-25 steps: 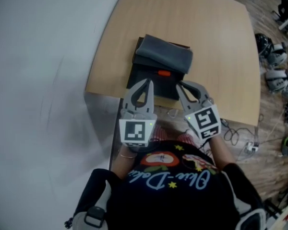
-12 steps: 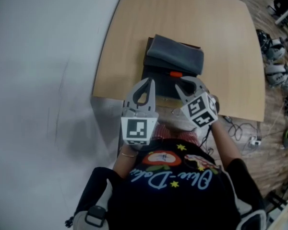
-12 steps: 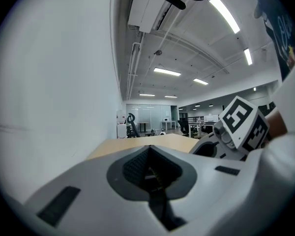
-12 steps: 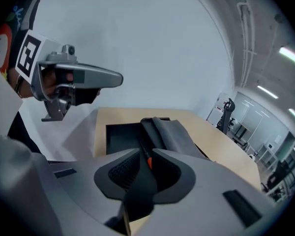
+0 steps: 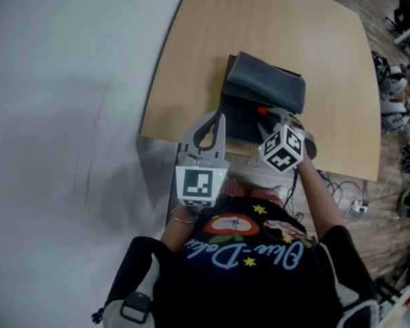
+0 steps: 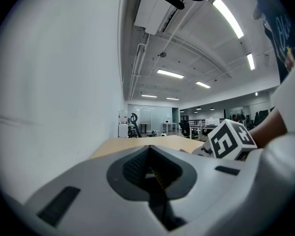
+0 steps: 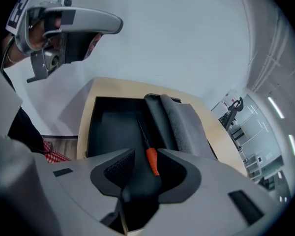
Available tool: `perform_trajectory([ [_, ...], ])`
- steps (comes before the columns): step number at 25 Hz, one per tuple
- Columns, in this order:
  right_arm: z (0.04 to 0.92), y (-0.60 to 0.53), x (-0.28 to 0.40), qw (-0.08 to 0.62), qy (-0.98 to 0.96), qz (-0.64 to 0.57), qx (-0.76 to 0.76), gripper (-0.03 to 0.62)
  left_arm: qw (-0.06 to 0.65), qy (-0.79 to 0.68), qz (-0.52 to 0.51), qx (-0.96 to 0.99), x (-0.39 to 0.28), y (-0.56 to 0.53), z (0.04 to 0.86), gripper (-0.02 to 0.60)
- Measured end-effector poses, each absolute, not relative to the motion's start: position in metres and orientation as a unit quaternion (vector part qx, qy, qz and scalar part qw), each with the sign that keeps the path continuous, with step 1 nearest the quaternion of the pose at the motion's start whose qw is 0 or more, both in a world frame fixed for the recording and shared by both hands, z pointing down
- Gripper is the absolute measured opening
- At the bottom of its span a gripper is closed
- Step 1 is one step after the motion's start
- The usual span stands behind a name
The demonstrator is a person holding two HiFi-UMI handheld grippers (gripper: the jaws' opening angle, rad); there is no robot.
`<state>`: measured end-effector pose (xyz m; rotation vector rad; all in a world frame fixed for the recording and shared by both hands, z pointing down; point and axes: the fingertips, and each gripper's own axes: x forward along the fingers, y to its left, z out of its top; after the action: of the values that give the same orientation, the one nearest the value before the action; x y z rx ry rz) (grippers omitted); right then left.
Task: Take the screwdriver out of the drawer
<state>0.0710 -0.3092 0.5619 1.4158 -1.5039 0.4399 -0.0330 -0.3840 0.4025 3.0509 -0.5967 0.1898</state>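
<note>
Its jaws opening, the right gripper (image 7: 146,152) straddled the screwdriver (image 7: 152,162), seemingly just below its tips, shaft running straight ahead; the left gripper (image 5: 214,119), pressed together, sat farther.

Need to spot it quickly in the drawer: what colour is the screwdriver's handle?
The screwdriver has an orange-red handle, clearest in the right gripper view.

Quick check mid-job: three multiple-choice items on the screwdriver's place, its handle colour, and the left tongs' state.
1. Where is the screwdriver? A in the open drawer; B on the table; C on the floor.
2. Its handle colour? A blue; B orange; C green.
3. The left tongs are: A wide open; B gripping the screwdriver; C shut, empty.
Answers: 1 A, it lies on the drawer's dark bottom; 2 B, orange shows in the right gripper view; 3 C, the jaws meet with nothing between.
</note>
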Motion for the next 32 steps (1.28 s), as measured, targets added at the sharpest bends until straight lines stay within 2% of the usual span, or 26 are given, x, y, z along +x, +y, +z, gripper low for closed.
perform_trajectory([
  [15, 0.598, -0.322, 0.078, 0.515, -0.583, 0.213, 0.591, 0.120, 0.035, -0.195, 0.056, 0.979, -0.040, -0.409, 0.407, 0.000],
  [32, 0.598, -0.311, 0.067, 0.525, -0.596, 0.230, 0.563, 0.118, 0.037, -0.198, 0.058, 0.978, -0.038, -0.409, 0.408, 0.000],
])
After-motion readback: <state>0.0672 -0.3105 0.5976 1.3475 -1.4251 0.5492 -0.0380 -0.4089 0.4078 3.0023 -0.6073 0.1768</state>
